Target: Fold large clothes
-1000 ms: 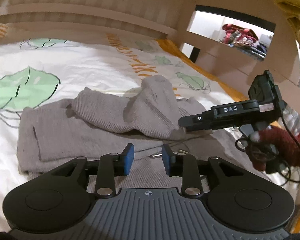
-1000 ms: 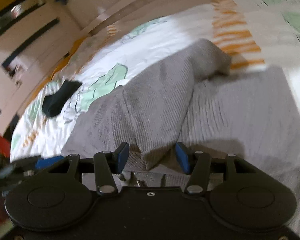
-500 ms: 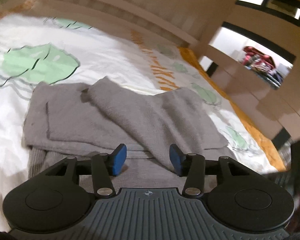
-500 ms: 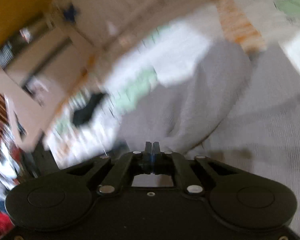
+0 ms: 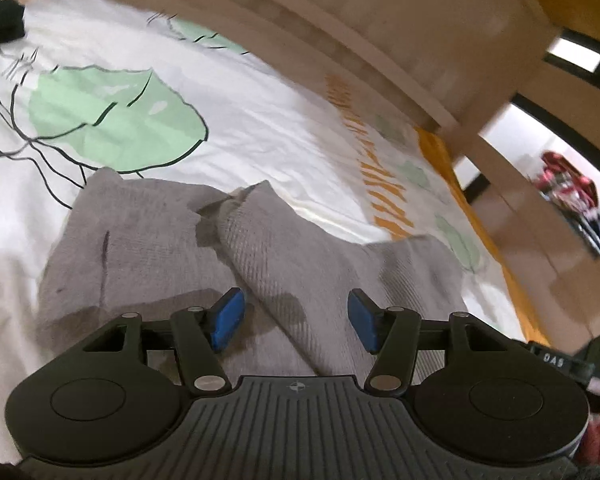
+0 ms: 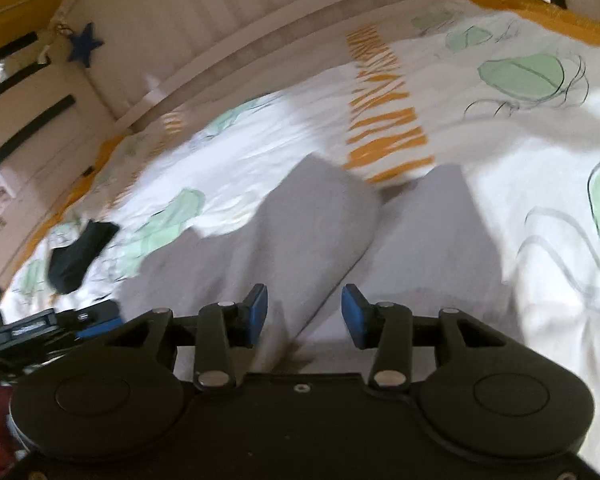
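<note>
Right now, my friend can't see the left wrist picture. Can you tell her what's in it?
A grey knitted garment lies partly folded on a white bed cover with green leaf prints. The left gripper hangs over it, blue pads apart, nothing held. A pale wooden bed rail runs behind.

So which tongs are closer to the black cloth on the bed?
Left. The left tongs sit on the black cloth's side of the sweater; the right tongs are beyond them. Both have just been opening, empty.
</note>
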`<state>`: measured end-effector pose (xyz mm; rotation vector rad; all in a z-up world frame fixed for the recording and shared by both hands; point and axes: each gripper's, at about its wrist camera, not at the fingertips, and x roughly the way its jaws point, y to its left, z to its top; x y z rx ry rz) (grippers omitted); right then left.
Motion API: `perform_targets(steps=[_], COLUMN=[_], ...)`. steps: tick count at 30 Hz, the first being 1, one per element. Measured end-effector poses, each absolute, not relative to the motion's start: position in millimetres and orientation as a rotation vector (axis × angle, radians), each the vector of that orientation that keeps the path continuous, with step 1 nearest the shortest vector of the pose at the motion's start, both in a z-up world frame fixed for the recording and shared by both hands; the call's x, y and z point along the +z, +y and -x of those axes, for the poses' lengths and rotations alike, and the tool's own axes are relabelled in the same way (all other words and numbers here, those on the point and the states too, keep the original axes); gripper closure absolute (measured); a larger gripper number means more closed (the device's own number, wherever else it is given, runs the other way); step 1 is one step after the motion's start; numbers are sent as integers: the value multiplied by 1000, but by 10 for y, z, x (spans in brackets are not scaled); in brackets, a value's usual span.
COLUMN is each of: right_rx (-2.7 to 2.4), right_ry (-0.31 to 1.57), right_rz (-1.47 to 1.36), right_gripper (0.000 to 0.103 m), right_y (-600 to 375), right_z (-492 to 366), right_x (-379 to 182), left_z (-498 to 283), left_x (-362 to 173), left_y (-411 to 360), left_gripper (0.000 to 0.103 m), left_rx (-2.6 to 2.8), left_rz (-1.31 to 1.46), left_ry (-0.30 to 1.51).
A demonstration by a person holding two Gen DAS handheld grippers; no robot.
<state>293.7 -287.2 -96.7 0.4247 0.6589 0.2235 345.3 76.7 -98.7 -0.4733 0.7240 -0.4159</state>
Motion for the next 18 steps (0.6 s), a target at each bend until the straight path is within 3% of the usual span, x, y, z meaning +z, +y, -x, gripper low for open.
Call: perform_targets(steps=[7, 9, 10, 11, 12, 13, 18], right_rx=[246, 241, 237, 231, 217, 203, 141], right_ry=[622, 625, 627, 630, 640, 636, 566], right_rz=[-516, -536, -536, -526, -499, -473, -403], right_gripper=[34, 34, 37, 59, 88, 92, 91], right_y=[-2985, -2956, -2944, -2917, -2872, -2831, -2785], right_z=[-3241, -3286, -3303, -3309, -3301, -3262, -2874], right_x=[-1142, -1174, -1182, -1173, -1133, -1060, -716], left_z=[-3731, -3765, -3756, -3731, -3699, -3652, -3582], left_x=[-1097, -1131, -1117, -1080, -1034, -974, -962], left_y=[737, 731, 717, 707, 704, 714, 741], left_gripper=[49, 84, 99, 99, 99, 99, 98], left_rx=[-392, -392, -367, -355, -361, -371, -382], left_rz=[526, 530, 504, 474, 460, 450, 387], left_ry=[742, 759, 756, 740, 718, 689, 711])
